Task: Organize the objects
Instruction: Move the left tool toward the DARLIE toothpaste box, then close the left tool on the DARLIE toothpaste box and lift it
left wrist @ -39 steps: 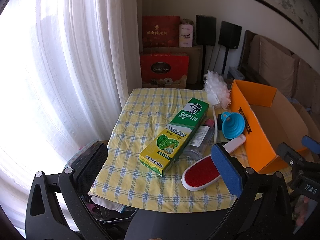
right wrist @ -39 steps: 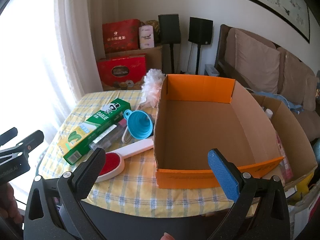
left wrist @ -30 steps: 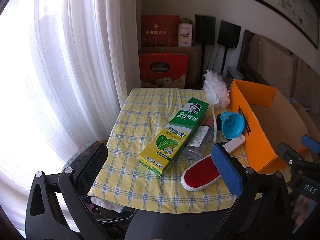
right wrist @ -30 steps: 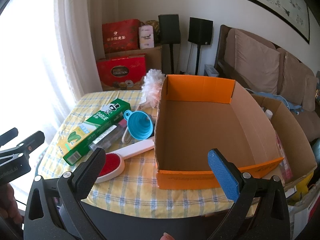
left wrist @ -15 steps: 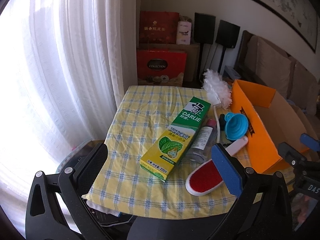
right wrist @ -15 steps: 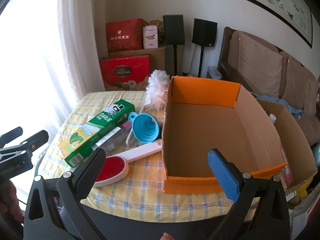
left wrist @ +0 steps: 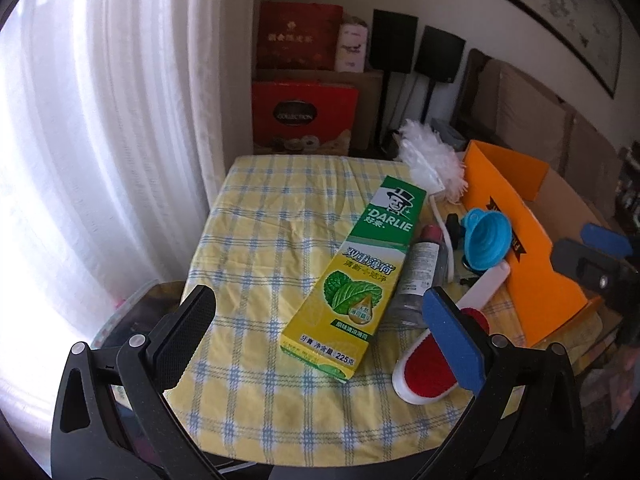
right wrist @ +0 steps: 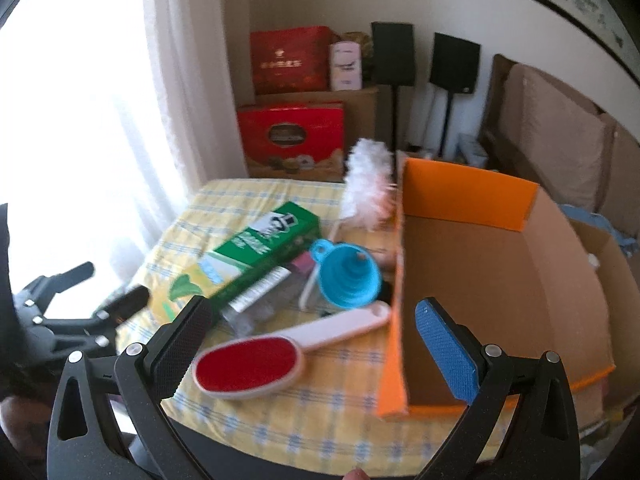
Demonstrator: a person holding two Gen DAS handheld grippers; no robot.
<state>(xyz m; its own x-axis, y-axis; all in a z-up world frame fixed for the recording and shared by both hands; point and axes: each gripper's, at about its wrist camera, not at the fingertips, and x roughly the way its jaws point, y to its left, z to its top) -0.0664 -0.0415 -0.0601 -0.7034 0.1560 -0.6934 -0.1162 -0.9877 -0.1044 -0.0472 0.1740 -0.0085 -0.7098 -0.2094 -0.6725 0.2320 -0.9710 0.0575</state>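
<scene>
On the yellow checked tablecloth (left wrist: pixel 272 248) lie a green and yellow Darlie toothpaste box (left wrist: pixel 360 276), a clear bottle (left wrist: pixel 420 276) with a pink cap, a blue funnel (left wrist: pixel 486 244), a white lint brush (left wrist: pixel 436 356) with a red pad and a white feather duster (left wrist: pixel 430 160). An empty orange cardboard box (right wrist: pixel 492 292) stands at the right. My left gripper (left wrist: pixel 324 340) hangs open over the near edge, in front of the toothpaste box. My right gripper (right wrist: pixel 316 344) is open above the lint brush (right wrist: pixel 256 362), close to the orange box's left wall. Neither holds anything.
White curtains (left wrist: pixel 100 140) hang on the left. Red gift boxes (left wrist: pixel 304 108) and two black speakers (left wrist: pixel 412 48) stand behind the table. A sofa (right wrist: pixel 560 144) and a second brown carton (right wrist: pixel 612 264) sit on the right.
Both grippers have moved forward and lower toward the table. The right one has swung left, from facing the orange box to over the lint brush. The objects have not moved.
</scene>
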